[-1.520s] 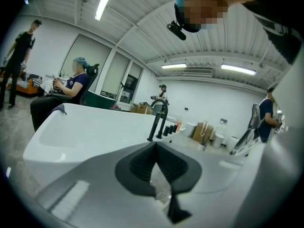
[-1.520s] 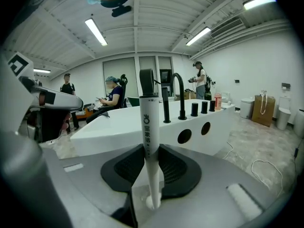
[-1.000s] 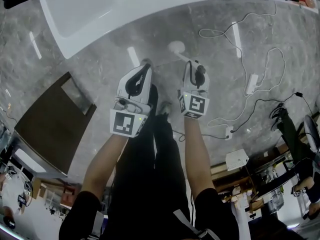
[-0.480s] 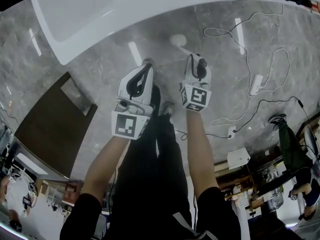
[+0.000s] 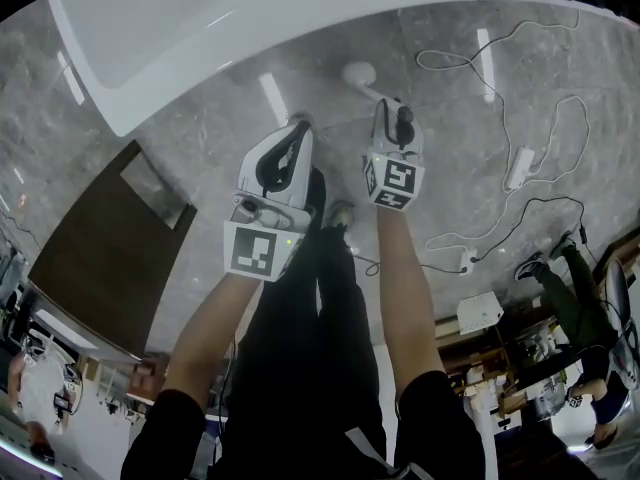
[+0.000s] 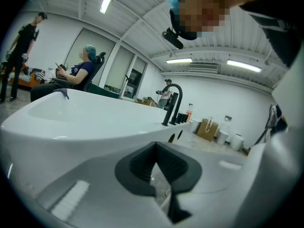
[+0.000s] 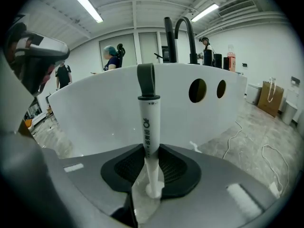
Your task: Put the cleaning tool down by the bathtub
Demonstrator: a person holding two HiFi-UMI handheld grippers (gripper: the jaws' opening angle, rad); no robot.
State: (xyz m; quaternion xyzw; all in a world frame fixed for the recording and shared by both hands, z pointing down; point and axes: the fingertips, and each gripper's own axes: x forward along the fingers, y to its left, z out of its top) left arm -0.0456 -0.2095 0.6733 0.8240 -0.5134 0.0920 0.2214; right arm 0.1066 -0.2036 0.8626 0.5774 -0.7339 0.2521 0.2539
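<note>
The cleaning tool is white, with a round head [image 5: 357,73] low over the marble floor near the white bathtub [image 5: 200,18]. Its slim handle [image 7: 149,127] rises between the pads of my right gripper [image 7: 153,177], ending in a dark loop in front of the tub wall [image 7: 95,113]. My right gripper [image 5: 392,110] is shut on that handle. My left gripper [image 5: 297,125] hangs beside it to the left, a short way from the tub. Its jaws [image 6: 159,177] are shut with nothing in them, and the tub rim [image 6: 95,122] fills the view behind.
A dark brown panel [image 5: 100,248] lies on the floor at the left. White cables and a power strip [image 5: 518,168] trail across the floor to the right. A black faucet [image 7: 183,37] stands on the tub's far rim. The person's legs [image 5: 320,298] are below the grippers. People are in the background.
Both grippers, the tool and the tub edge have drifted slightly upward in the head view. The right gripper's hold on the handle is the same.
</note>
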